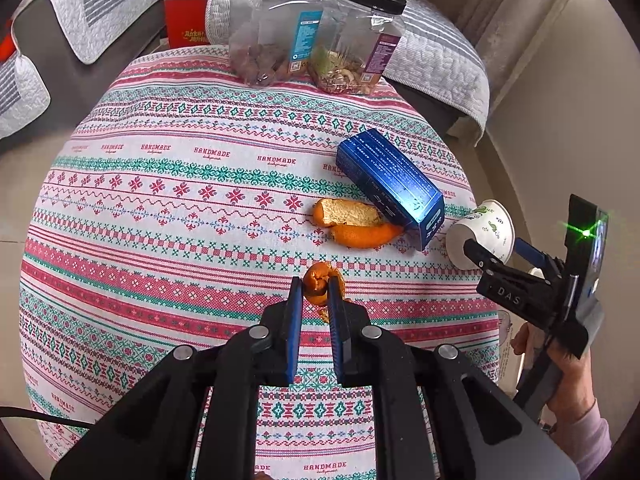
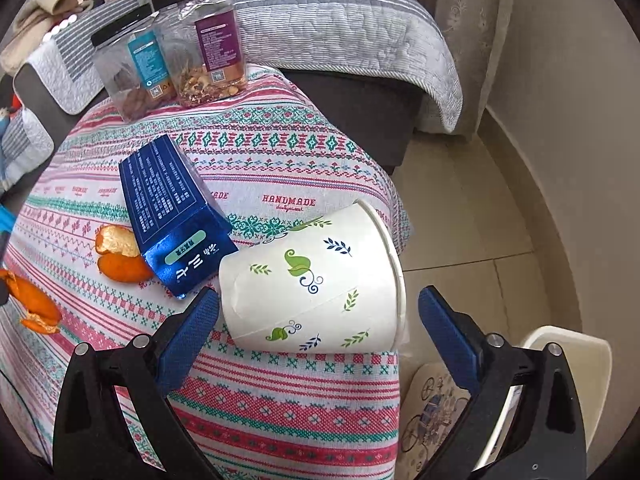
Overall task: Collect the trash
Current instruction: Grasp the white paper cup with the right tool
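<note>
Over the tablecloth [image 1: 168,208], left gripper [image 1: 316,286] clamps orange peel [image 1: 314,280]; right gripper [image 2: 316,312] straddles paper cup [image 2: 312,276], unclenched.

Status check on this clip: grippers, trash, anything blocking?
Left hand-held gripper shut on orange peel. Right hand-held gripper open, straddling tipped paper cup. Blue box close beside cup; nothing blocking.

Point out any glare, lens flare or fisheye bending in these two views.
Left wrist view: a white glare patch sits on the near end of the blue box, a green starburst flare shines on the right gripper's device, and the tablecloth stripes bulge into arcs. Right wrist view: even soft daylight, no flare; the paper cup looks sharp, and the tablecloth stripes bow towards the frame's rim.
</note>
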### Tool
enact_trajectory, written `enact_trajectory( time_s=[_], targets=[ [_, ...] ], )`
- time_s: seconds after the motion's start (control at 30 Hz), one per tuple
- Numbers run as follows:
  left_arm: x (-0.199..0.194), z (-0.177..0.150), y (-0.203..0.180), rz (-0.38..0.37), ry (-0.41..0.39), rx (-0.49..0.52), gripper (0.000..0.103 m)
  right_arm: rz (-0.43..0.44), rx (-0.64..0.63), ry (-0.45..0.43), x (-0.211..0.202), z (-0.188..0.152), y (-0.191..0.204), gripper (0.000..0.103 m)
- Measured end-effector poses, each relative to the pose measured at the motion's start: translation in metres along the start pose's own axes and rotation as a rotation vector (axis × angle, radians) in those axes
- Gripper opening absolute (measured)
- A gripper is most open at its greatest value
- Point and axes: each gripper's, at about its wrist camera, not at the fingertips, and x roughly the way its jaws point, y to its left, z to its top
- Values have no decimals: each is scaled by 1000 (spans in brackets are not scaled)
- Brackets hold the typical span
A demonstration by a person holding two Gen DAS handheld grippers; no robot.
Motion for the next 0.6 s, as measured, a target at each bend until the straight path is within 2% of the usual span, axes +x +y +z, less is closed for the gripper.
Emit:
enact_trajectory(
  time_s=[0.03, 0.13, 0.6],
  targets=[
    [0, 0, 0, -1, 0, 1, 13, 11, 17, 15, 2, 0, -2, 81],
    [-2, 1, -2, -4, -6, 4, 13, 43, 40, 15, -1, -1, -1, 80],
    [-35, -6, -5, -9, -70, 0, 13, 155, 25, -109, -78, -17, 27, 80]
  ],
)
